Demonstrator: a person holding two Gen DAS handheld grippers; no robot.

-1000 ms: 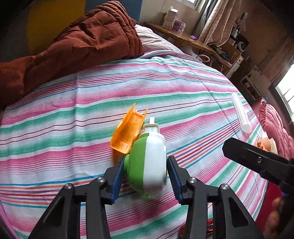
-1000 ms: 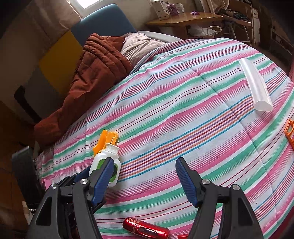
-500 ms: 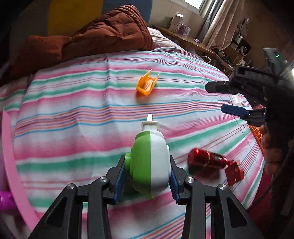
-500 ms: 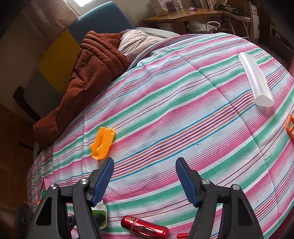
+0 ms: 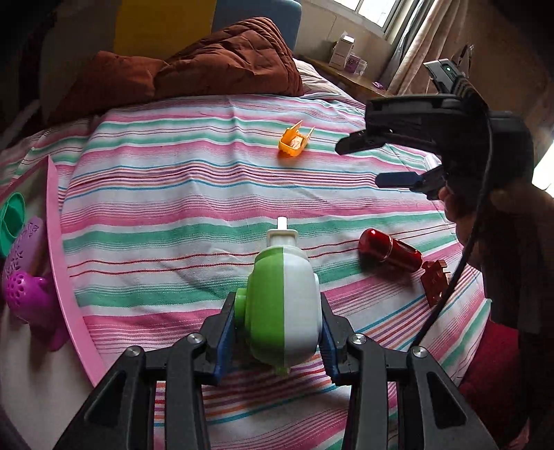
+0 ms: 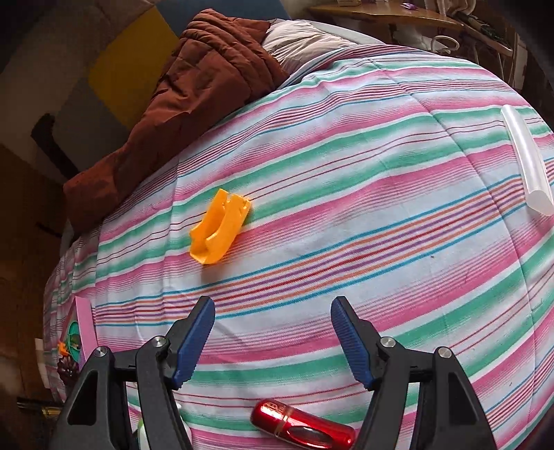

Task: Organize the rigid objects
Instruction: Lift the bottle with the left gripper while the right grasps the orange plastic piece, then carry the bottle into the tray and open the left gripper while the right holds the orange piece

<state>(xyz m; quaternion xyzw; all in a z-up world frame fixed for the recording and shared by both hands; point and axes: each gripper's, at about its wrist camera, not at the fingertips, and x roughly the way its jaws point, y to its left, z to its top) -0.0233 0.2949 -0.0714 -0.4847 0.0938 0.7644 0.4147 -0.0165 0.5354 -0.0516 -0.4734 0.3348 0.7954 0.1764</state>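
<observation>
The left gripper [image 5: 277, 332] holds the green-and-white plastic bottle [image 5: 282, 308] between its blue fingers [image 5: 225, 332], nozzle pointing away, above the pink, green and white striped bed sheet [image 5: 173, 207]. The right gripper [image 6: 273, 337] stands with its fingers wide and nothing between them. Ahead of these fingers, to the left, lies an orange plastic clip [image 6: 220, 230]; just below them, a glossy red cylinder [image 6: 303, 429]. A translucent white tube [image 6: 528, 162] lies far right. A brown quilt [image 5: 194, 69] (bunched) covers the bed's far end; a wooden desk [image 6: 387, 14] stands beyond.
</observation>
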